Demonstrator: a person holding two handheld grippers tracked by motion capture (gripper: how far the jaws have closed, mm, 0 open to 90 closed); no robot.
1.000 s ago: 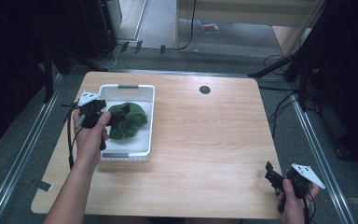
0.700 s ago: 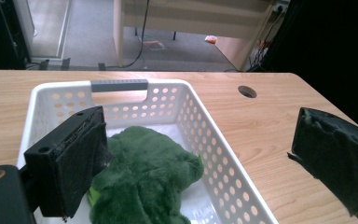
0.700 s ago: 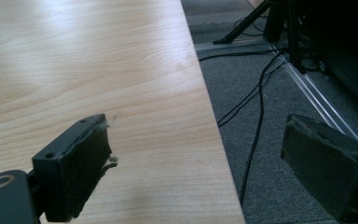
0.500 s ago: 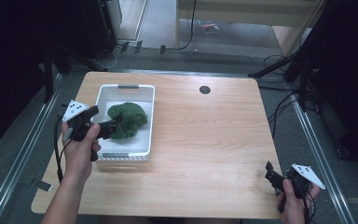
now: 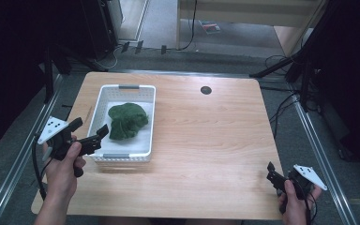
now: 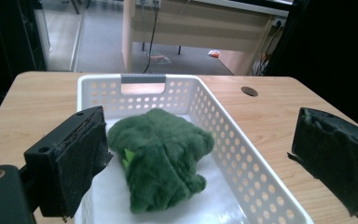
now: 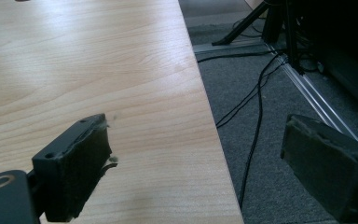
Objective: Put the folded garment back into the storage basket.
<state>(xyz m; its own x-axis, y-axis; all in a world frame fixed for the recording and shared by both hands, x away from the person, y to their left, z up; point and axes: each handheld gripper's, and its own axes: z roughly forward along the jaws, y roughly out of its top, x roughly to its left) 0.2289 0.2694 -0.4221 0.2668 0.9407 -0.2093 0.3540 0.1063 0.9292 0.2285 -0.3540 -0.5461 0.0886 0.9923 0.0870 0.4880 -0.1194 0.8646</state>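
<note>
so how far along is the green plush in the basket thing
Looks done: the green plush toy lies inside the white basket on the table, touched by neither gripper. In hand: nothing; the left hand-held gripper hangs open at the basket's near left corner, and the right hand-held gripper rests open at the table's near right edge. Probably nothing is left.

A lab or office room: wooden table (image 5: 206, 140), grey carpet (image 5: 304, 136), trailing cables (image 7: 256, 107), tripod legs (image 5: 281, 68)
</note>
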